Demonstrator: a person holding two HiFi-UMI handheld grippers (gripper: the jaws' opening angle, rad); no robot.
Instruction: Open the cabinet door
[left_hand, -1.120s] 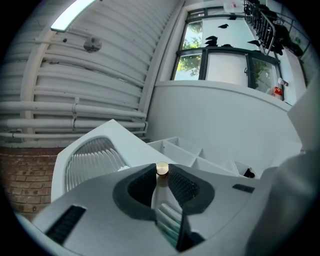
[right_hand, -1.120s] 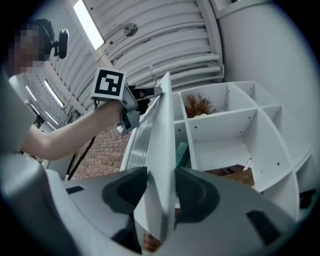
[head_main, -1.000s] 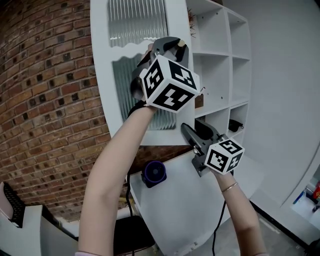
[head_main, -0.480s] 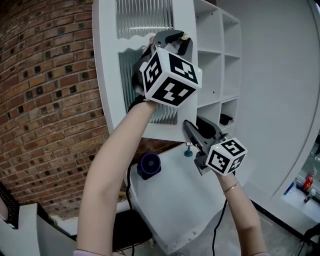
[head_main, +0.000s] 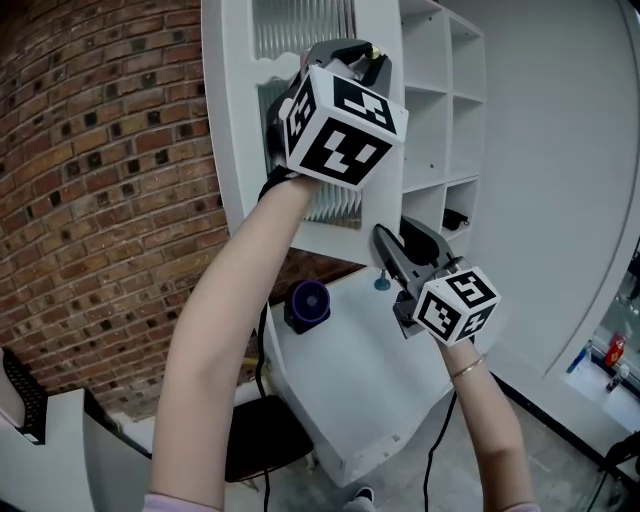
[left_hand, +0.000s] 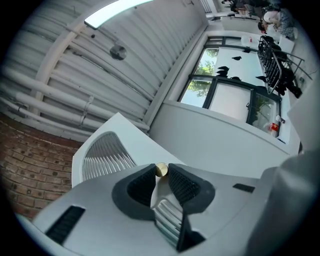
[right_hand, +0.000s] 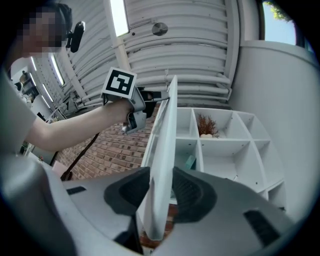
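Note:
The white cabinet door with ribbed glass panels stands swung out from the shelf unit. My left gripper is up high, shut on the door's small brass knob, which sits between its fingertips. My right gripper is lower down. The door's free edge runs between its pads, which touch it on both sides while the jaws are closing. In the right gripper view the left gripper shows at the door's far side.
Open white shelves lie behind the door, one holding a dried plant. A white surface below carries a purple round object and a small teal piece. A brick wall is at left and a black chair sits below.
Both grippers and the door have shifted rightward together in the head view, and the door has swung further out from the shelves. Both grips stay where they were on the door.

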